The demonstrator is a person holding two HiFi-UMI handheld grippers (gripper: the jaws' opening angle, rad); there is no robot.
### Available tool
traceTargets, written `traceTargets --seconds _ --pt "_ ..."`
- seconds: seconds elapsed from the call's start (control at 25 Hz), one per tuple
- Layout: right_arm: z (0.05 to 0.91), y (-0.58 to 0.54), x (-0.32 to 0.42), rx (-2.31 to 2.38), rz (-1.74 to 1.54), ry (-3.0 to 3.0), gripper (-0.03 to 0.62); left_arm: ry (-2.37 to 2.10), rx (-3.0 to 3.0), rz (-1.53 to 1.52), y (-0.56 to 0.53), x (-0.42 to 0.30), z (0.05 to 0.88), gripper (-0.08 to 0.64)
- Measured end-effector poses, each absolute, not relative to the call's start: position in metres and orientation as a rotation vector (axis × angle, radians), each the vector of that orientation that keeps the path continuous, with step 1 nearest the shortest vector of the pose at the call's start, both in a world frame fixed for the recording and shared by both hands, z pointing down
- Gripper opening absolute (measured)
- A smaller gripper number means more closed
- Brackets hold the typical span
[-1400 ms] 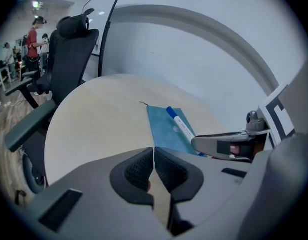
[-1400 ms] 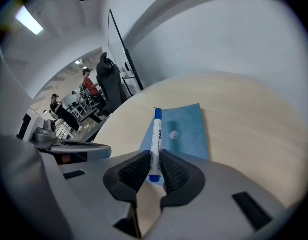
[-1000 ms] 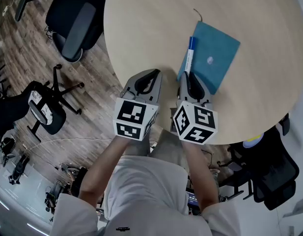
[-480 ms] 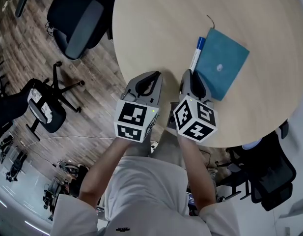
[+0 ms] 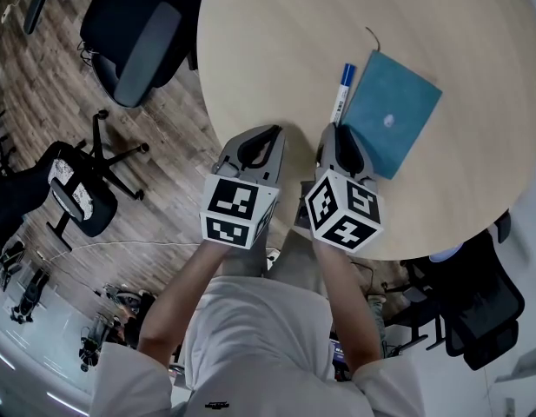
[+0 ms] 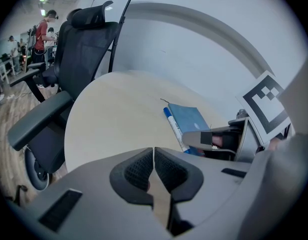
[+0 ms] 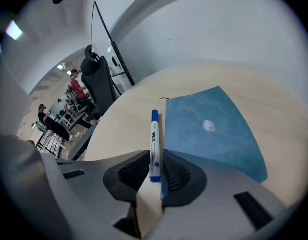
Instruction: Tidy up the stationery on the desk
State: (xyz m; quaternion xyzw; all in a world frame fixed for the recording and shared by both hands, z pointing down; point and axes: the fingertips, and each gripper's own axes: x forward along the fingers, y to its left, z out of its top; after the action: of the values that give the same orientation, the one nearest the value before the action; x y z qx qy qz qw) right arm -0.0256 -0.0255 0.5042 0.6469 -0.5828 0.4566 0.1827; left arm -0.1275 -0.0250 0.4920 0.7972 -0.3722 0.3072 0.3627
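A person in a white top holds two grey grippers over the near edge of a round, pale wooden table [image 5: 276, 50]. On it lies a thin, square teal-blue notebook [image 5: 391, 111].

A white marker pen with a blue cap [image 5: 341, 94] lies along the notebook's left edge, cap pointing away from the person. The right gripper [image 5: 337, 131] meets the pen's near end at the notebook's near-left corner.

From the head view the pads cannot be made out. The right gripper view settles it: the right gripper [image 7: 154, 156] has its ribbed black pads closed to a narrow gap on the marker pen [image 7: 154, 139], one pad against each side of the barrel. The notebook [image 7: 211, 129] lies just beside the pen, a small pale mark on its cover.

The left gripper [image 5: 269, 130] hovers well left of the notebook. Its own view shows the left gripper [image 6: 153, 151] pressed together to a hairline slit, holding nothing. That view also catches the pen [image 6: 173, 128] and notebook [image 6: 191, 121] from the side.

A black office chair [image 5: 137, 33] stands beyond the table, far left of the notebook.
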Motion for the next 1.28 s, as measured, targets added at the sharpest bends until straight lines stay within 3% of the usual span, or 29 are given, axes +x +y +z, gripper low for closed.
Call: traceTargets --seconds 1.04,1.16,1.28 --pt "0.48 -0.009 0.013 1.808 1.298 -1.753 0.092 -0.915 2.132 0.844 -0.07 -0.06 0.509 0.029" --pt "0.479 -0.005 0.019 1.814 1.302 -1.75 0.092 -0.886 2.123 0.825 -0.065 -0.05 0.506 0.133" --pt "0.48 -0.002 0.025 1.817 1.306 -1.742 0.092 -0.859 2.123 0.818 -0.061 -0.041 0.506 0.149"
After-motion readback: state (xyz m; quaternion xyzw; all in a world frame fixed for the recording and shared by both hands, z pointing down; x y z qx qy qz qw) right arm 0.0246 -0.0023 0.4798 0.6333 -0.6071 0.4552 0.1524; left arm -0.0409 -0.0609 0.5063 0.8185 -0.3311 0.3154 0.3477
